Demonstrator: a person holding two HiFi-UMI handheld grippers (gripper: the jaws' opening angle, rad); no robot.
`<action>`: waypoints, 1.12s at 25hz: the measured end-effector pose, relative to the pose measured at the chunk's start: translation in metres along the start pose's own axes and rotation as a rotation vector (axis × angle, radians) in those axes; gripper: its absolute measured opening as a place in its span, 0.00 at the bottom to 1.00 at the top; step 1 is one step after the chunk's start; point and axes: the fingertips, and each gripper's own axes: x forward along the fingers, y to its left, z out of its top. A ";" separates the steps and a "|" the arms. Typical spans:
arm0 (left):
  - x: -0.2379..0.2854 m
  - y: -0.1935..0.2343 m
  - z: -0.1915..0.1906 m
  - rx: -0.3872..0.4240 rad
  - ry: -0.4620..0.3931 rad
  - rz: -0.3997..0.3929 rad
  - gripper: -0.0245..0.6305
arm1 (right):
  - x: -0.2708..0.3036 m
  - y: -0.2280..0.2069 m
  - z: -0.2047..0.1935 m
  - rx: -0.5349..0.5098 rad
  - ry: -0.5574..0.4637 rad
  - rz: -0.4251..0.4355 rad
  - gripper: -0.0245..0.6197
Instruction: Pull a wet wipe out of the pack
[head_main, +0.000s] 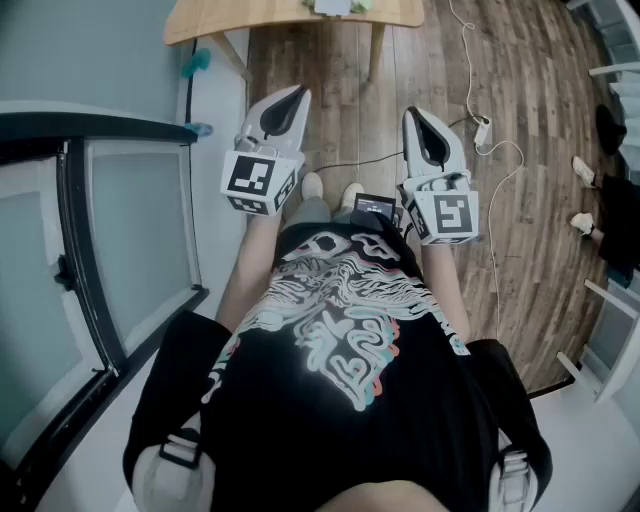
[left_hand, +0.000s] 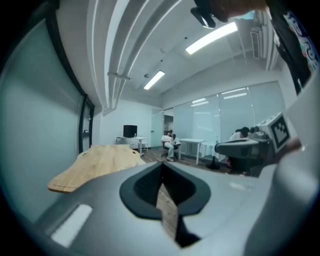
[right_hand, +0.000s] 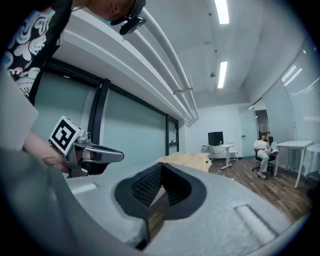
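As I judge it, nothing of the task is done yet. The wooden floor (head_main: 520, 150) lies under both sets of fingers, and the wooden tabletop (head_main: 280, 15) sits well ahead of them. My left gripper (head_main: 297, 92) and right gripper (head_main: 413, 112) hang side by side, each with its fingers clenched on nothing. A small pale item (head_main: 335, 6) lies on the tabletop, far beyond the fingertips. It may be the pack, but I cannot tell. Reaching it, steadying it and pulling 1 wipe are all left.

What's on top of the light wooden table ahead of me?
A pale object lies on the light wooden table, mostly cropped by the picture's top edge; it cannot be identified.
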 end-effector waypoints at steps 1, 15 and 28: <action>0.000 -0.003 -0.002 -0.013 0.006 -0.019 0.02 | -0.001 0.001 -0.001 0.003 0.004 -0.002 0.04; 0.004 -0.006 0.007 -0.024 -0.018 -0.033 0.02 | 0.007 -0.012 -0.011 0.001 0.042 -0.032 0.04; 0.012 0.001 0.006 -0.046 -0.011 0.031 0.02 | 0.012 -0.033 -0.019 0.050 0.050 -0.019 0.04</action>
